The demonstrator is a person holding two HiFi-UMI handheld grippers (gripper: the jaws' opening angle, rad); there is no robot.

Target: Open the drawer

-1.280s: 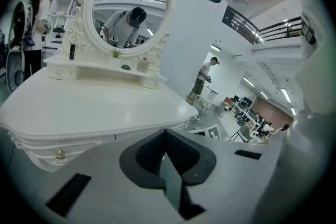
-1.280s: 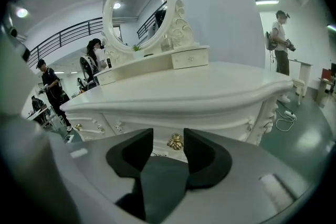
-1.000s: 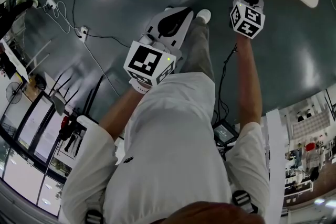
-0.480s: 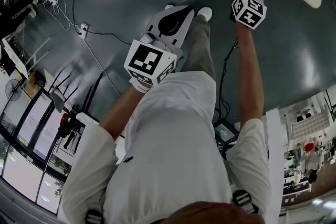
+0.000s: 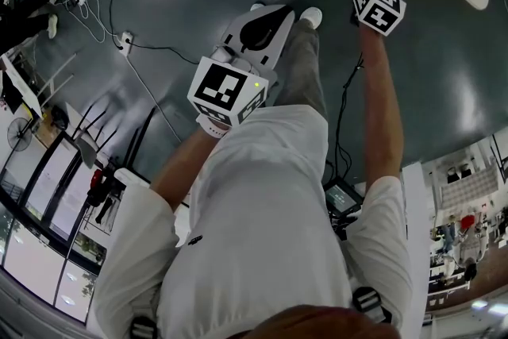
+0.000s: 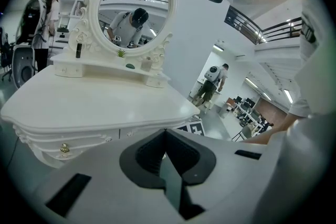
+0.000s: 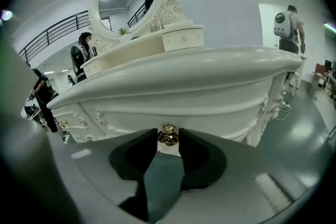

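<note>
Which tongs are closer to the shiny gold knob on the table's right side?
Right. The right tongs have just been closing onto the gold knob between their tips. The left tongs sit back from the dressing table, away from that knob.

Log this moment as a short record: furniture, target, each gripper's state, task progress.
furniture: white dressing table with an oval mirror
target: gold drawer knob; the drawer front looks not yet pulled out
right gripper: jaws have just been closing, with the knob between them and the pads against both of its sides
left gripper: jaws together, empty, held back from the table
progress: knob gripped, pull not yet begun
</note>
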